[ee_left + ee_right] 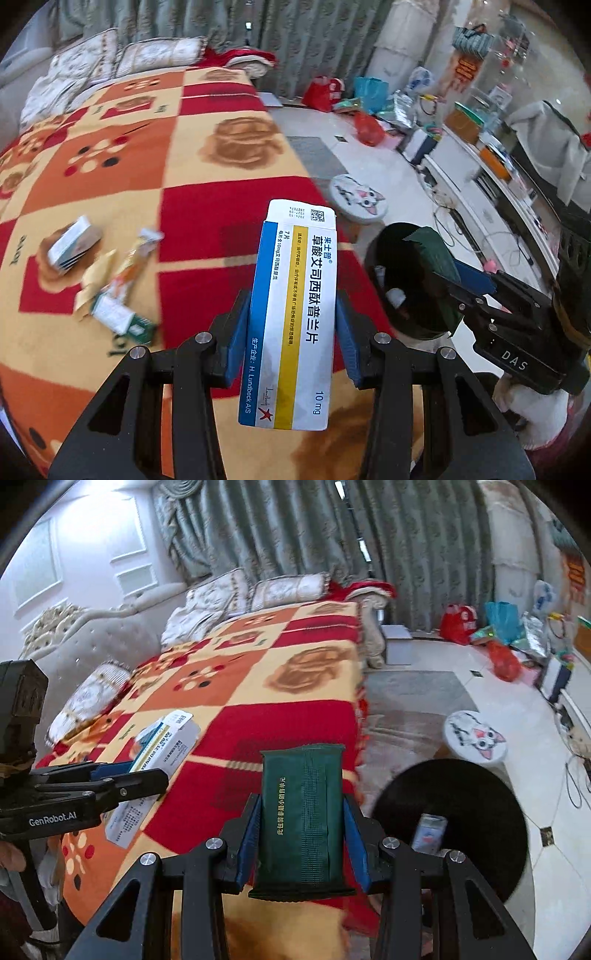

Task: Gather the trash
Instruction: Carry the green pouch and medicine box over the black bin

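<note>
Round black plastic bin [480,812] on floor beside bed, base hidden by gripper frame.
Left gripper [293,325] pinching white-blue-yellow cardboard medicine box [295,314] over red-orange patchwork blanket [184,166]; likely light, crushable, best held across flat sides.
Right gripper [303,834] pinching dark green soft foil pouch [301,819] near bin; likely limp, slippery.
Leftover wrappers and small boxes [107,280] on blanket, blurred.

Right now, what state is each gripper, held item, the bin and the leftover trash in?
left gripper: shut on medicine box
medicine box: held upright, above the bed
right gripper: shut on green packet
green packet: held upright, not yet dropped
black bin: open, some trash already inside
small box: lying on the blanket
wrappers: scattered loose on the blanket
</note>
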A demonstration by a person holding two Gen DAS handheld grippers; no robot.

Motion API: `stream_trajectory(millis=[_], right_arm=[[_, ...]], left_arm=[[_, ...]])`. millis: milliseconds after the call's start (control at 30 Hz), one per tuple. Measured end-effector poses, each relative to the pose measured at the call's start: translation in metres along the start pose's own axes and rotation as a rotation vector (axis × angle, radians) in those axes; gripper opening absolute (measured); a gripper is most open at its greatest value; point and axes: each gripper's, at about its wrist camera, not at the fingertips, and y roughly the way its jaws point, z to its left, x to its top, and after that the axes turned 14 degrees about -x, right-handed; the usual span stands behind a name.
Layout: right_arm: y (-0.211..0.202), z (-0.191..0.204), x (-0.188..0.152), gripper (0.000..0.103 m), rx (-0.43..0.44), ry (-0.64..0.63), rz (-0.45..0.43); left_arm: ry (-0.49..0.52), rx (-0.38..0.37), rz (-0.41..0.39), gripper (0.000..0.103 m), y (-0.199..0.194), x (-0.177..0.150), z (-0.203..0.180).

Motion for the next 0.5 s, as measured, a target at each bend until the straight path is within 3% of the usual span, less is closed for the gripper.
stream_trajectory(millis=[500], right_arm=[[-0.003, -0.094, -0.01, 0.041, -0.127, 0.159, 0.013]], left_arm=[[0.078, -0.106, 0.058, 0.042, 0.068, 0.03, -0.067]])
